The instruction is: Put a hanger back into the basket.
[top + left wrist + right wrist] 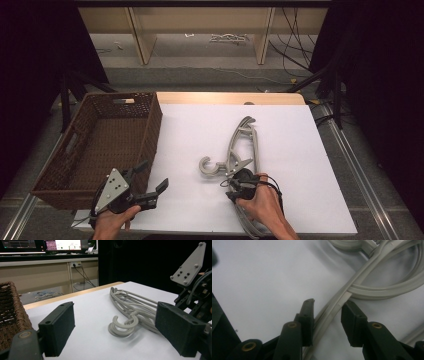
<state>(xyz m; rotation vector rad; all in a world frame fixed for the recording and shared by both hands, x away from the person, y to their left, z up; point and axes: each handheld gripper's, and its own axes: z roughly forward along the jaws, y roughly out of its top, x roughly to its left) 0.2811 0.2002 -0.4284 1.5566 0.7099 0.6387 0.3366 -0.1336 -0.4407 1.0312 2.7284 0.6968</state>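
A stack of grey plastic hangers lies on the white table top, hooks pointing left. My right gripper sits low over the hangers' near arm. In the right gripper view its jaws stand open, straddling one hanger bar; the left jaw touches the bar and the right jaw is a little apart from it. My left gripper is open and empty near the table's front left corner. In the left gripper view its gripper frames the hangers farther off, with the right gripper beside them.
A brown wicker basket stands at the table's left edge, close to my left gripper; its wall also appears in the left gripper view. Beyond the table are wooden shelving legs and cables on the floor.
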